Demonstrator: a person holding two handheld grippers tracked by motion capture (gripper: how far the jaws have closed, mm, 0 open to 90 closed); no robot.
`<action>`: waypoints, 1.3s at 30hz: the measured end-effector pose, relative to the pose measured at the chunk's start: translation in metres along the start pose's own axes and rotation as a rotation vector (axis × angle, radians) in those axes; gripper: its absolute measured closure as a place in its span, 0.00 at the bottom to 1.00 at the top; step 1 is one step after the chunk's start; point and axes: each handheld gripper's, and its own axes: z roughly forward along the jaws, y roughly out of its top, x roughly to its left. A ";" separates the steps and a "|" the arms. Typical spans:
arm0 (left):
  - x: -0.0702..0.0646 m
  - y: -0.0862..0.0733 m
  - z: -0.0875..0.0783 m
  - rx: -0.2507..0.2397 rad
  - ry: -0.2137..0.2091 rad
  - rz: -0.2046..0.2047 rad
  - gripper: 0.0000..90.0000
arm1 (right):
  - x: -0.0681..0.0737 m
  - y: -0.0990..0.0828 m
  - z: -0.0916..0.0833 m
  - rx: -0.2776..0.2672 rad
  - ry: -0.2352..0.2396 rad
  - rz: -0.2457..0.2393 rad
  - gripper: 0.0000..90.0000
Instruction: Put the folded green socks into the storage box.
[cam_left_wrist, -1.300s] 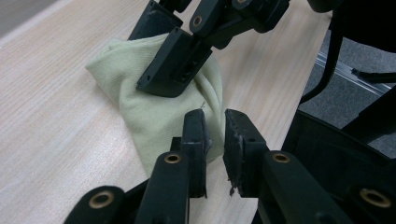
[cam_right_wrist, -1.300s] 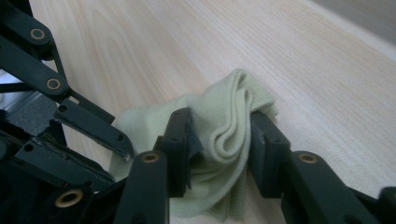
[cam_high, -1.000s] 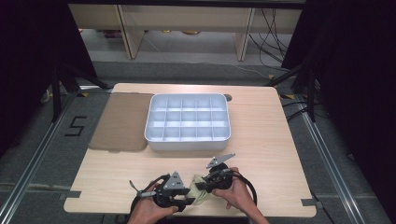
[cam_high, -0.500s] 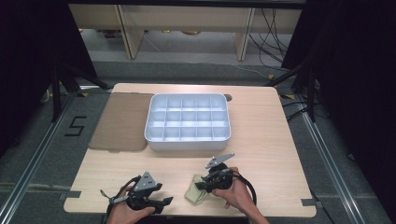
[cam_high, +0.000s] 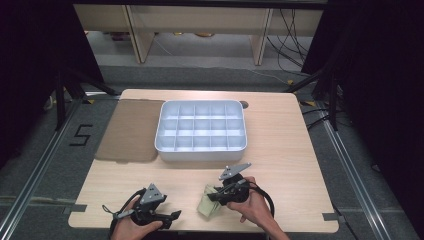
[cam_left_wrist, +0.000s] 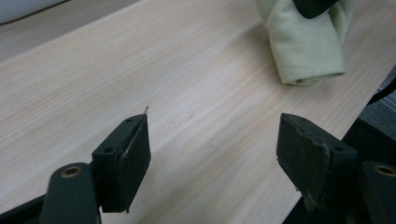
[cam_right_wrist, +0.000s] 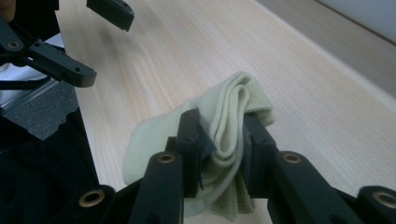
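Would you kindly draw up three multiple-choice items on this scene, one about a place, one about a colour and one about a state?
1. Where does the rolled cloth lie?
A. inside the tray
B. on the table's near edge
C. on the brown mat

2. What colour is the compartment tray?
A. white
B. red
C. black

3. How does the right gripper stand?
A. open over bare wood
B. shut on the cloth
C. resting in the tray

Answers: 1 B, the high view shows it near the front edge of the table; 2 A, its walls are pale white; 3 B, the right gripper view shows its pads pressing the folds.
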 end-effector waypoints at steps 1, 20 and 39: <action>0.000 0.000 0.000 -0.007 0.000 -0.003 0.28 | -0.001 0.001 0.000 -0.002 0.003 -0.020 0.81; 0.005 -0.003 -0.003 -0.006 0.018 0.005 0.28 | -0.005 0.013 -0.016 0.000 -0.046 -0.016 0.81; 0.004 -0.001 -0.004 -0.016 0.012 0.009 0.28 | -0.020 0.044 -0.038 0.053 -0.122 -0.028 0.81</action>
